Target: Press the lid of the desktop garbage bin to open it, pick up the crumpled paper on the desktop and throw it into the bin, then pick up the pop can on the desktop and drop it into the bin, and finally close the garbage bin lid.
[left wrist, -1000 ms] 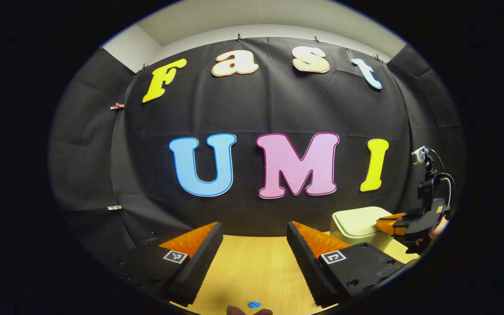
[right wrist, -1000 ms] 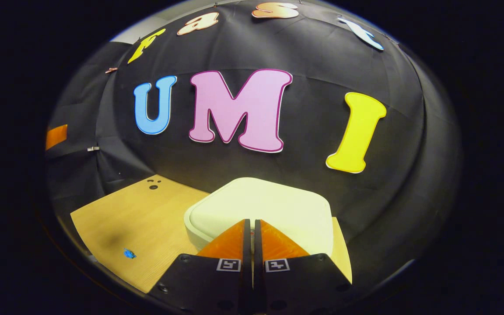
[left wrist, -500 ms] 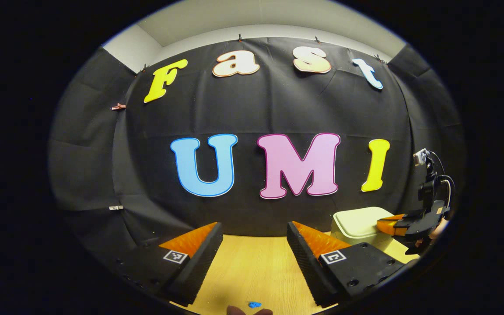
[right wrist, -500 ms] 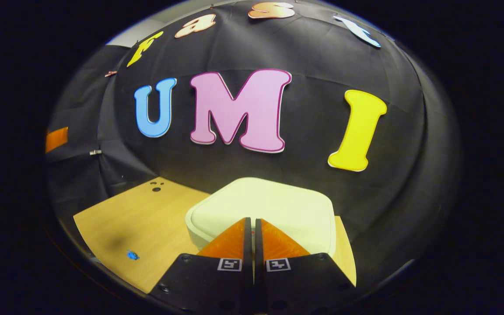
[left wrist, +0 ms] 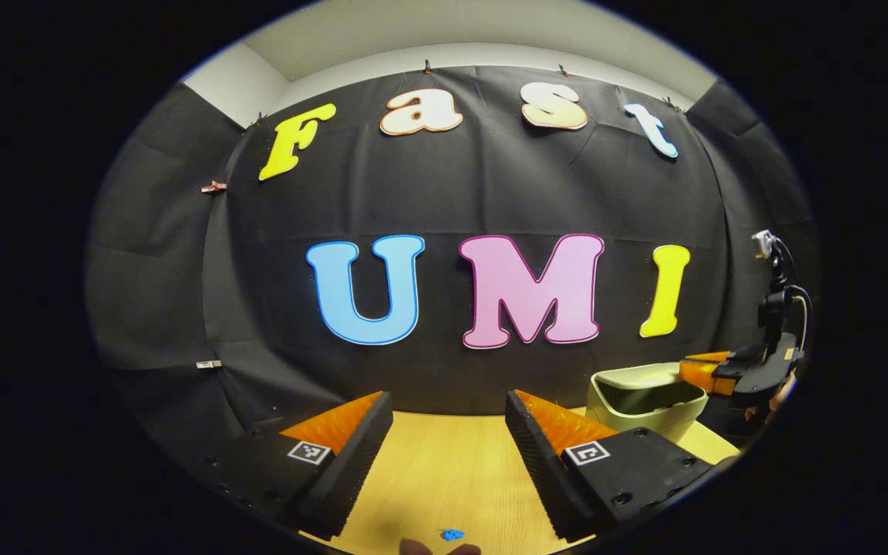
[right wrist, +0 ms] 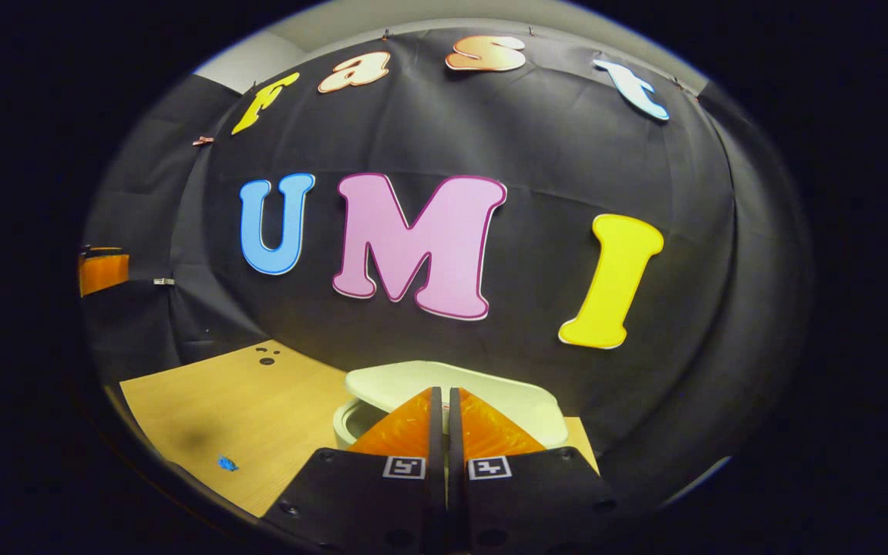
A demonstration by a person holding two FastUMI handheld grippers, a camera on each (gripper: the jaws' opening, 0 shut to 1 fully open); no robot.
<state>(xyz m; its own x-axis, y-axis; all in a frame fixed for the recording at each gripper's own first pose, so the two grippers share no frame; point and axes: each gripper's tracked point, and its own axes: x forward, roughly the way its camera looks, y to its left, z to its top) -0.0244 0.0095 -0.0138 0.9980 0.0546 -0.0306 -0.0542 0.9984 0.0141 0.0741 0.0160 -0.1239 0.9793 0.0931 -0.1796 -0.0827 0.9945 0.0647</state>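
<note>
The pale desktop bin [left wrist: 629,422] stands at the right on the wooden table, its lid up and its dark inside showing in the left gripper view. My right gripper [left wrist: 694,368] hovers just above the bin's right side. In the right gripper view the raised lid [right wrist: 413,378] tilts up over the bin's rim [right wrist: 345,428], directly past my right gripper [right wrist: 440,391], which is shut with nothing between its fingers. My left gripper [left wrist: 448,401] is open and empty, low over the middle of the table.
The wooden table [left wrist: 444,470] runs back to the black cloth wall. A small blue mark [left wrist: 452,533] lies on it near the front edge, also seen as the blue mark [right wrist: 227,463]. A few dark holes [right wrist: 267,359] sit at the table's far left.
The bin's lid has sprung up from flat to open. My right gripper has lifted off the lid, still shut. The left gripper has hardly moved.
</note>
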